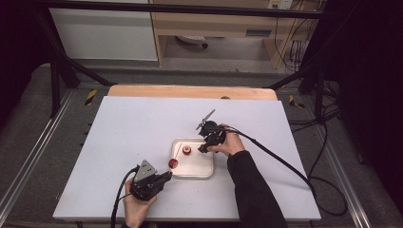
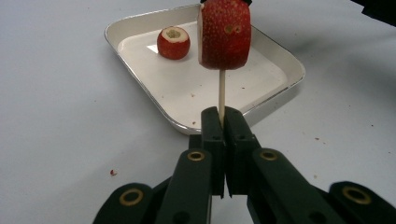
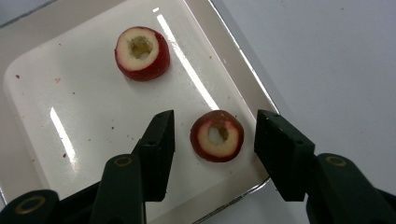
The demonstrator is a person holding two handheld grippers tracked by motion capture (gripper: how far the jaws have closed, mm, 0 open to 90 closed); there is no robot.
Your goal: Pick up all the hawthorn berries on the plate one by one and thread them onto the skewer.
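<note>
1. Between the right claw's (image 3: 212, 154) two black jaws sits a small red fruit ring (image 3: 217, 136). The jaws are spread on either side of it and do not touch it.
2. That ring lies flat near a corner of the white tray (image 3: 32, 135), close to the rim. It has dark red skin, a pale inside and a hole through the middle.
3. A second fruit piece (image 3: 141, 52) lies farther in on the tray, well apart from the first. It is taller, and its core is scooped out too.
4. The left claw (image 2: 222, 122) is pressed together, pinching a thin wooden stick (image 2: 222, 91). The stick stands up straight with a red fruit chunk (image 2: 225, 33) stuck on top, held just beside the tray's edge.
5. I think the ring could slip. It looks wet and soft, so a hard squeeze may squash or split it.
6. If the jaws close off-centre, the ring may slide toward the rim or tip over.
7. The stick is thin. A wobble of the left hand could make the hole miss it.
</note>
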